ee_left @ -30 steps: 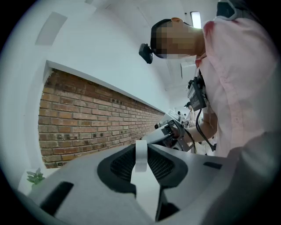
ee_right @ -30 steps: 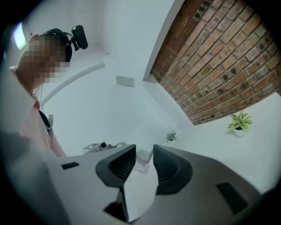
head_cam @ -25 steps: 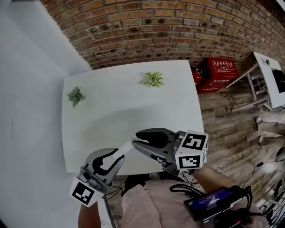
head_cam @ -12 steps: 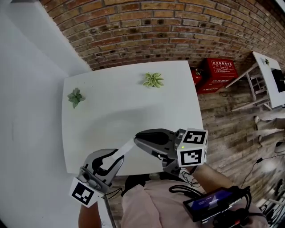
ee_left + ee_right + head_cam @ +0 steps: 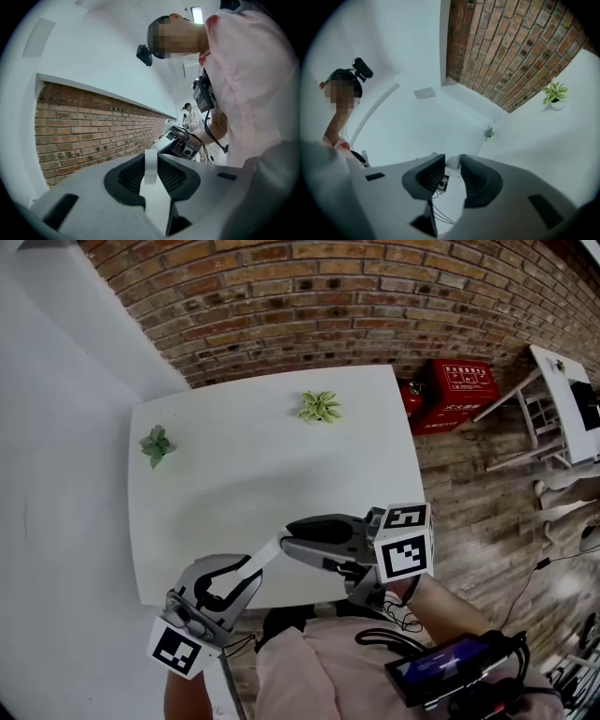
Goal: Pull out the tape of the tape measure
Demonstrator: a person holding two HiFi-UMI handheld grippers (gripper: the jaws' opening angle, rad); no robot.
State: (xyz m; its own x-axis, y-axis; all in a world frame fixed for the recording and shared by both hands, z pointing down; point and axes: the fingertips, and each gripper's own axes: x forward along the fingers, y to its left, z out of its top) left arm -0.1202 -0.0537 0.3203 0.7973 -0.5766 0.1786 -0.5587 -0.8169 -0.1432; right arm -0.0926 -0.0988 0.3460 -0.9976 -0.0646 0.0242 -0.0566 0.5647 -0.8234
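Head view: my left tool (image 5: 246, 570) sits at the near edge of the counter (image 5: 234, 474), clenched on the tape measure (image 5: 253, 563). Its white tape (image 5: 270, 551) spans the short gap up and right to my right tool (image 5: 286, 542). Only a little tape is out, so I judge the pull barely begun. The main risk is at the right end: those jaws have just been opening, and an unpinched tape end could slip free and snap back or droop. On the counter, 2 plants (image 5: 157, 443) (image 5: 321, 407) stand well apart, 1 at the left and 1 at the far side. On the floor to the right, 2 red cases (image 5: 457, 388) are closed, so I cannot tell what is in them.

Left gripper view: the jaws close in on the white strip, which runs forward between the pads toward my right tool. I see only tape here, not a case. If this grip is on tape alone, a pull could drag the tape through the pads instead of drawing more out. No container shows.

Right gripper view: the jaws stand released, a narrow gap between the pads. The tape's white end sits between the tips, apparently unpressed. I would need to close before pulling. At the far right, a small white pot (image 5: 557, 106) holds a green plant.
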